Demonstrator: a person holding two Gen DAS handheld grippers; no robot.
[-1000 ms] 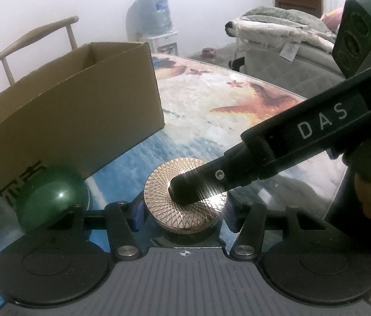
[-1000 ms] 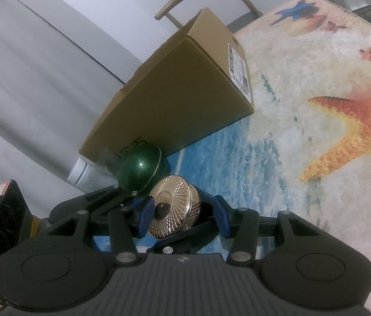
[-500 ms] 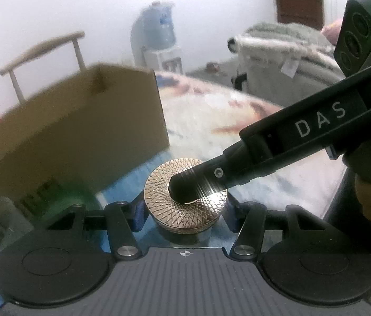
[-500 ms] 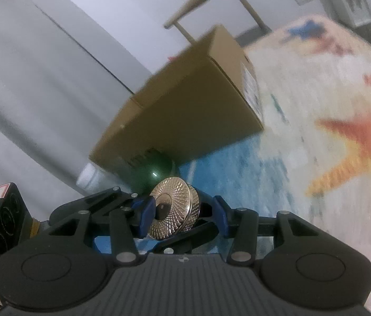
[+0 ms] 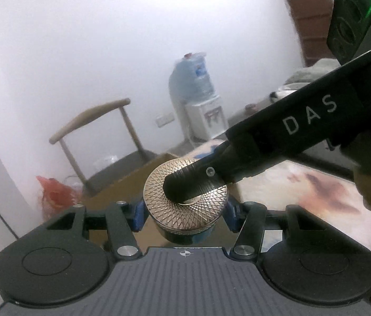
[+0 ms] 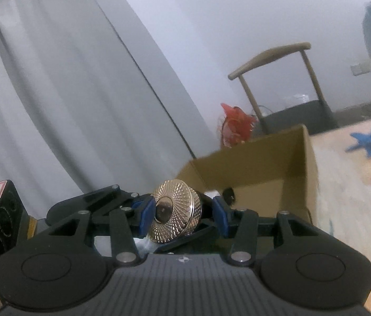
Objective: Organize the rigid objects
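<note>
A round gold lid with a knurled pattern [image 5: 159, 194], on a dark base, hangs in the air above the table. My left gripper [image 5: 184, 217] is shut on its sides, blue pads at either edge. My right gripper comes in from the right in the left wrist view, and one of its black fingers [image 5: 196, 184] presses on the lid's top face. In the right wrist view the gold lid [image 6: 180, 221] stands on edge between the blue pads of my right gripper [image 6: 183, 212], shut on it. The open cardboard box [image 6: 259, 163] lies just beyond, its inside partly visible.
The table with its starfish-print cloth [image 6: 348, 184] runs to the right of the box. Behind the table are a wooden chair [image 6: 288, 92], a red bag [image 6: 235, 123], a water dispenser [image 5: 198, 100] and a grey curtain [image 6: 54, 92].
Both grippers have risen together with the gold lid held between them. The box has dropped lower in view and shows its open top. The green ball and the glass have left the frames.
</note>
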